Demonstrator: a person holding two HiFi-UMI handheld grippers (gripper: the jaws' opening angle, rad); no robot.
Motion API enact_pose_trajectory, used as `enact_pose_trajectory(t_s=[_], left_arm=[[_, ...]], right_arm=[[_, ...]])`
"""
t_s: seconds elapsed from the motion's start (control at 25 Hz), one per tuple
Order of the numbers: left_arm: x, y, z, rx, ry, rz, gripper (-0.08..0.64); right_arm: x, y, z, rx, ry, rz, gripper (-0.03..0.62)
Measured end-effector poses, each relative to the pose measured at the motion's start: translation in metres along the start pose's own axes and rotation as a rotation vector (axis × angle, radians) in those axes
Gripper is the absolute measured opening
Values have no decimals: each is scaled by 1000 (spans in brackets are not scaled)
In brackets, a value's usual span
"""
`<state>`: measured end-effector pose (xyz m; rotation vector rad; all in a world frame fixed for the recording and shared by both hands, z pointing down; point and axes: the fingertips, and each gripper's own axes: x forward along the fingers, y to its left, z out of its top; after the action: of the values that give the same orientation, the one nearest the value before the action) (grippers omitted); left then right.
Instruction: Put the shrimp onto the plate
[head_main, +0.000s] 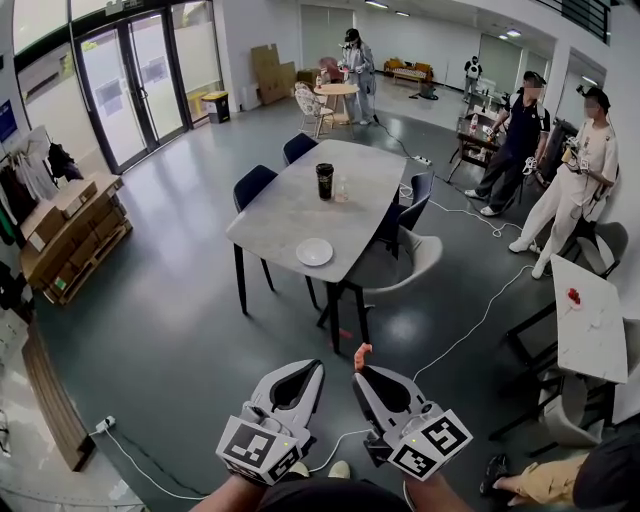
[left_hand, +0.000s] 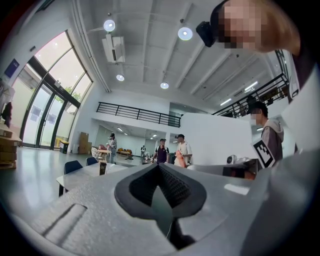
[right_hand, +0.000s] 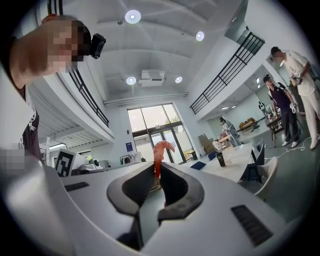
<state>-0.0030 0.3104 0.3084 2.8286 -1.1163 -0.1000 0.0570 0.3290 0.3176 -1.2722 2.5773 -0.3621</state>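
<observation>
An orange-red shrimp (head_main: 362, 352) sticks up from the tips of my right gripper (head_main: 360, 372), which is shut on it; in the right gripper view the shrimp (right_hand: 160, 152) curls above the closed jaws. My left gripper (head_main: 315, 368) is held beside it, shut with nothing between its jaws. Both are held low over the floor, well short of the table. A white plate (head_main: 314, 252) lies near the front edge of the grey table (head_main: 290, 205). In the left gripper view the shrimp (left_hand: 179, 159) shows to the right, above the right gripper's body.
A dark cup (head_main: 324, 181) and a clear glass (head_main: 343, 190) stand mid-table. Dark chairs (head_main: 252, 184) and a pale chair (head_main: 408, 262) ring the table. A white side table (head_main: 592, 320) with a red item is at right. Cables (head_main: 470, 330) cross the floor. Several people stand at the back.
</observation>
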Motion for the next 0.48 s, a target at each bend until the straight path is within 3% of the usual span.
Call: enact_pose_trajectory(t_s=[0.48], left_arm=[[13,3,-4,0,8,37,8]], right_arm=[[2,-16,-2,23,17,27,37]])
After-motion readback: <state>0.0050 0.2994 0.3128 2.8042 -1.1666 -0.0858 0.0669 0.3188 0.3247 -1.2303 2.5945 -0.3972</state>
